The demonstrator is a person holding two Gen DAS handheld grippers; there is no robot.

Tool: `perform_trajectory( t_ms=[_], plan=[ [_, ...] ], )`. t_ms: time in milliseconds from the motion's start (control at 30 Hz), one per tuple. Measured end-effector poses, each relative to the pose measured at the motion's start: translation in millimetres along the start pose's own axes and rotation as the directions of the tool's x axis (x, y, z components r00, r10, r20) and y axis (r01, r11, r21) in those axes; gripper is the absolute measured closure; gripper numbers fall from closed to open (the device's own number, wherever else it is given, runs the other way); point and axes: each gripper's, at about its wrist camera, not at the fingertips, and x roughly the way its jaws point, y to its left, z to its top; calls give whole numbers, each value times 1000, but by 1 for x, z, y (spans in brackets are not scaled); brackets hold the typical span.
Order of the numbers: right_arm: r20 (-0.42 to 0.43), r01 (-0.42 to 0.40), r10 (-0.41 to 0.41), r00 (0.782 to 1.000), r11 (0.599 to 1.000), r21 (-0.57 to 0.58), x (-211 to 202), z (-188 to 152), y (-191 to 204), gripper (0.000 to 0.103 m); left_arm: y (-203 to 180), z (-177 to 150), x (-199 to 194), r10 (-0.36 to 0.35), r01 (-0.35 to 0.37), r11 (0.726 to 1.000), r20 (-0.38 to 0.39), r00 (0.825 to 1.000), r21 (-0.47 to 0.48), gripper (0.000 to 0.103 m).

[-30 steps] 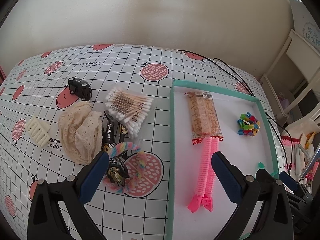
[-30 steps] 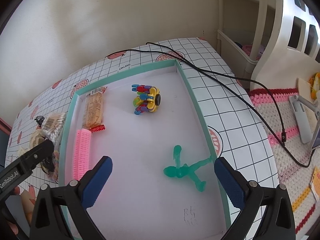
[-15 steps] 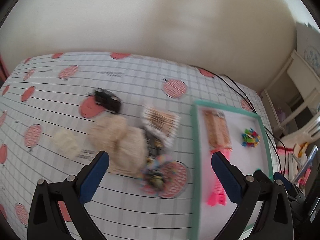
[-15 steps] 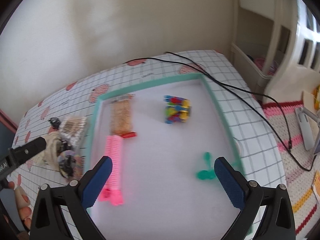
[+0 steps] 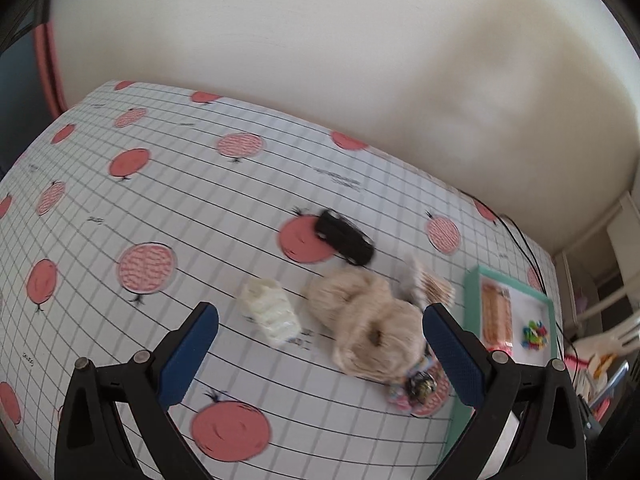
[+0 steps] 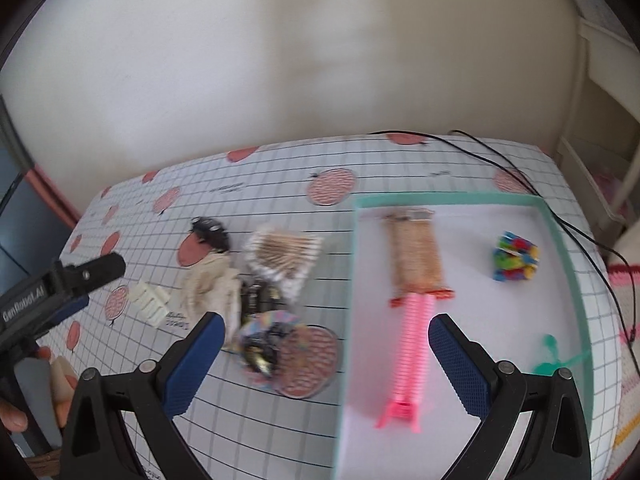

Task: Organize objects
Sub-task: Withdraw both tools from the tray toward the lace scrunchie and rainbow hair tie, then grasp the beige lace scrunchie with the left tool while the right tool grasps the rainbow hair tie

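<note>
My left gripper [image 5: 320,348] is open above the checked tablecloth, with a cream hair claw [image 5: 272,316] and a beige lace scrunchie [image 5: 364,328] ahead between its fingers. A black toy car [image 5: 344,238] lies beyond them, and a pack of cotton swabs [image 5: 424,288] sits right of the scrunchie. My right gripper [image 6: 324,352] is open and empty over the teal tray's left wall [image 6: 347,280]. The tray holds a snack bar [image 6: 416,256], a pink hair clip [image 6: 412,352], a colourful block toy [image 6: 514,256] and a green figure [image 6: 552,360]. A rainbow scrunchie with dark clips [image 6: 268,340] lies left of the tray.
A black cable [image 6: 560,216] runs across the table's far right corner and down its side. A cream wall rises behind the table. White furniture [image 6: 600,100] stands to the right. A hand [image 6: 24,396] holds the left gripper at the right wrist view's left edge.
Both grippers have swung left: the left one from the tray's edge to the hair claw and scrunchie, the right one from inside the tray to its left wall. Both jaws stayed open.
</note>
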Motion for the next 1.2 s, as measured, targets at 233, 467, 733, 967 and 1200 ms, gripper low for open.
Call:
perform_trajectory(
  t_ms=[233,467,733,967,1200],
  plan=[
    [-32,-25,24,999,999,-38,6,7,25,0,18,9,3,-15,15,998,-1,1000,-55,1],
    [-66,-20,16,998,999,-48,21,12,28,3,17,15,14,-21,22,998,8,1000,-66,1],
    [-130,-35,29,991,998,-45,50,13,24,15,4,14,37,-29,27,998,-38,999,-49,1],
    [-166,-51,37,985,996,-79,65,11,27,25,-11,9,54,-7,8,1000,-92,996,7,1],
    [-201,-78,64,977,995,-63,75,5,22,32,-16,5,61,5,-4,1000,-100,995,10,1]
  ],
)
